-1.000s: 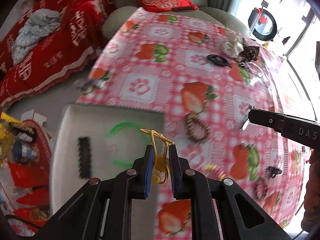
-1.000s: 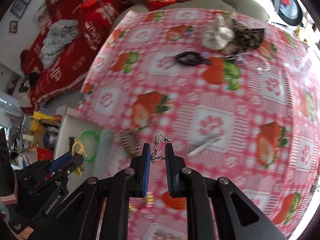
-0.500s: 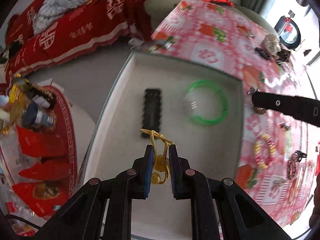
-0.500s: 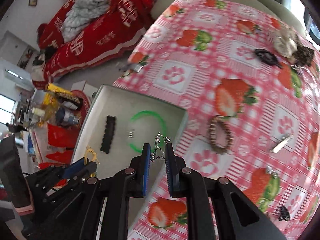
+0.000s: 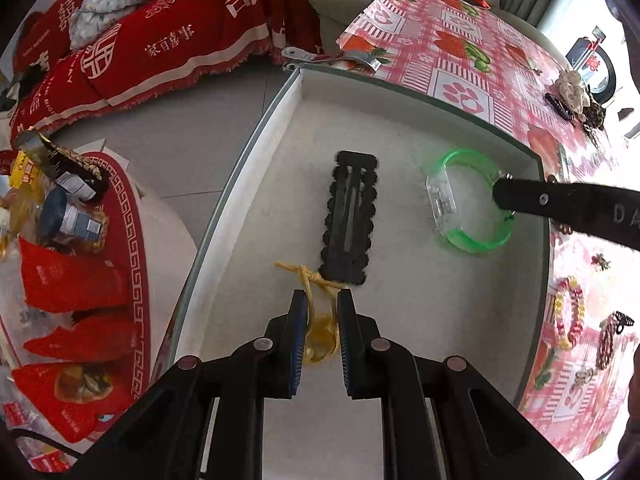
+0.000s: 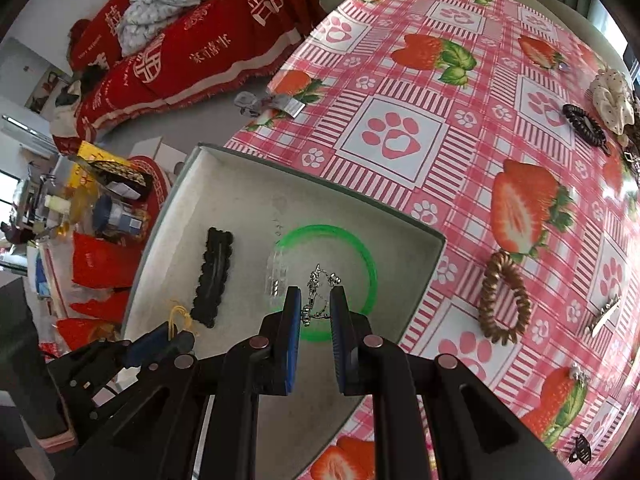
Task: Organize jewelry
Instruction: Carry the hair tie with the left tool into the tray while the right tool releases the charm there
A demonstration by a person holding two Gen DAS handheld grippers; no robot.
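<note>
A white tray (image 5: 420,120) (image 6: 248,200) sits at the table's left end. In it lie a black scalloped hair clip (image 5: 351,216) (image 6: 214,276) and a green bangle (image 5: 468,200) (image 6: 360,252). My left gripper (image 5: 322,312) (image 6: 172,334) is shut on a yellow cord pendant (image 5: 318,332) (image 6: 178,316), low over the tray just below the clip. My right gripper (image 6: 315,304) (image 5: 498,194) is shut on a silver chain (image 6: 316,292), which hangs over the green bangle.
The pink strawberry tablecloth (image 6: 440,80) carries a brown coil hair tie (image 6: 504,296), a black coil tie (image 6: 584,124), a white scrunchie (image 6: 612,96), a silver clip (image 6: 276,106), and a beaded bracelet (image 5: 568,312). A red-draped sofa (image 5: 160,32) and floor clutter (image 5: 60,240) lie left.
Both grippers moved left from above the tablecloth to above the tray and sank lower, each still holding its piece. The tray now fills the middle of both views.
</note>
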